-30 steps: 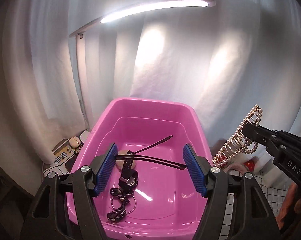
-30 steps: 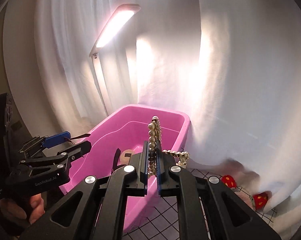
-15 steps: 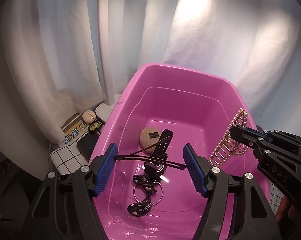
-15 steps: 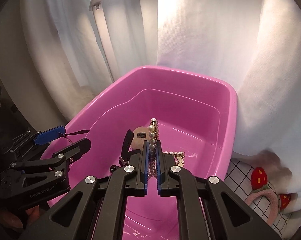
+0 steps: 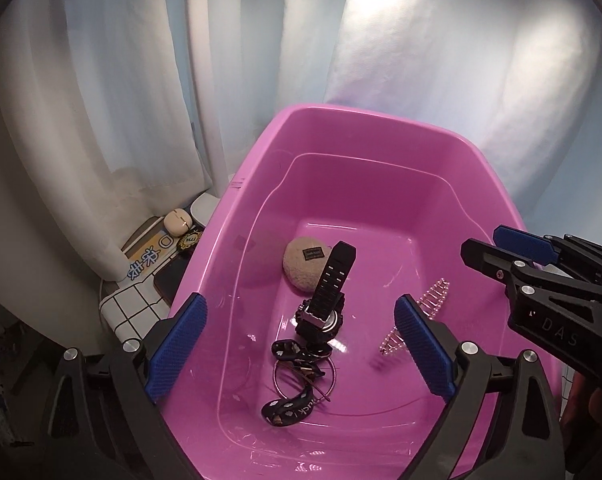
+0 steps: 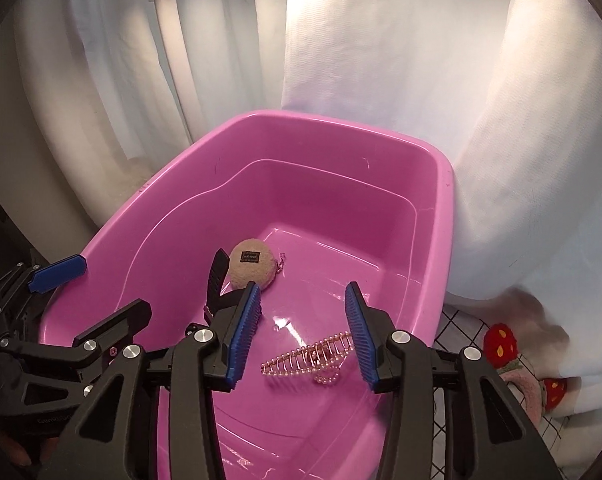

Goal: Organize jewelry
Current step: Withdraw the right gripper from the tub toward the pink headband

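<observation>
- Right gripper (image 6: 303, 336) w/ jaws opening, nothing pinched: pearl hair comb (image 6: 311, 356) lies flat on the floor of the pink tub (image 6: 341, 128), below & between the blue pads, clear of both.
- Left gripper (image 5: 297, 352) jaws opening too, spread wide, nothing between the pads; it hangs over the tub w/ the black watch (image 5: 327, 300) in the gap beneath.
- Watch strap sticks up, leaning on the beige fuzzy pouch (image 5: 303, 264) behind it.
- Nearer the camera from the watch: dark sunglasses (image 5: 293, 380) lying on the tub floor, touching the watch end; a thin ring shape around them, can't tell what it is.
- Left view only: sunglasses, watch face, plus stuff outside the tub's left rim – small cream earbud case (image 5: 177, 222) & a printed card (image 5: 149, 260). Comb partly hidden there behind the right pad.
- Right view only: whole comb w/ its pearl row, pouch's little chain, & red strawberry headband (image 6: 517, 364) on the grid cloth right of the tub.
- Vs 1 sec back: comb was clamped upright in the right gripper, now it's dropped in the tub. Left gripper held sunglasses across its pads, now they're down in the tub. Both grippers have come lower over the tub.
</observation>
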Demonstrator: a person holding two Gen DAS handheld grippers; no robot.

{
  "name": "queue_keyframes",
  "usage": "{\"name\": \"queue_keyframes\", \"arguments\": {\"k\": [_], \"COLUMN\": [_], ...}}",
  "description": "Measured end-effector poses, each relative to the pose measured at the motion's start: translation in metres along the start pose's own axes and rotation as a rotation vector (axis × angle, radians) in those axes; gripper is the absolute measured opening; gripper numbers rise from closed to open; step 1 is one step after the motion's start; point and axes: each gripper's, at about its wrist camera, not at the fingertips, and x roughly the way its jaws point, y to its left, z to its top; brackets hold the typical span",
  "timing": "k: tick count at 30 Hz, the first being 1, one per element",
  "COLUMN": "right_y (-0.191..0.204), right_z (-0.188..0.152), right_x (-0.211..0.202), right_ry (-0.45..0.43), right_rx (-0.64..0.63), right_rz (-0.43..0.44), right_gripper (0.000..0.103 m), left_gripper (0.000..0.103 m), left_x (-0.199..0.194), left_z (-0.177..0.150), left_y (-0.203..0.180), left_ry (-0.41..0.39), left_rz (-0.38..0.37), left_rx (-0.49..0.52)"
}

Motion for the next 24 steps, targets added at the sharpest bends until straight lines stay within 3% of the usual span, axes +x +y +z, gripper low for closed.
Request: {"name": "queue_keyframes", "arguments": {"k": [8, 14, 18, 24], "right_y": [-0.002, -0.011, -0.023, -0.070], "right_z": [-0.001, -0.012, -0.035, -0.097], "right_x": [-0.008, -0.039, -0.070, -0.119], "right_ry": [-0.027, -0.112, -0.175, -0.207], "right_rx": [0.026, 0.098, 0.165, 0.323], "right_rz": [-0.001, 0.011, -0.018, -0.143], "right_gripper": [0.049, 0.056, 0.059, 0.060], "left_gripper": [0.096, 0.097, 0.097, 0.097], "left_x": [-0.007, -0.022, -0.036, -0.063], "left_z": [-0.002, -0.002, -0.002, -0.005], "left_y": [0.004, 0.002, -0.008, -0.044], "left_ry": [-0.012, -0.071, -0.116, -0.180], "left_rz": [-0.025, -0.053, -0.094, -0.217], "left_rx": [-0.022, -0.017, -0.001, 0.050]}}
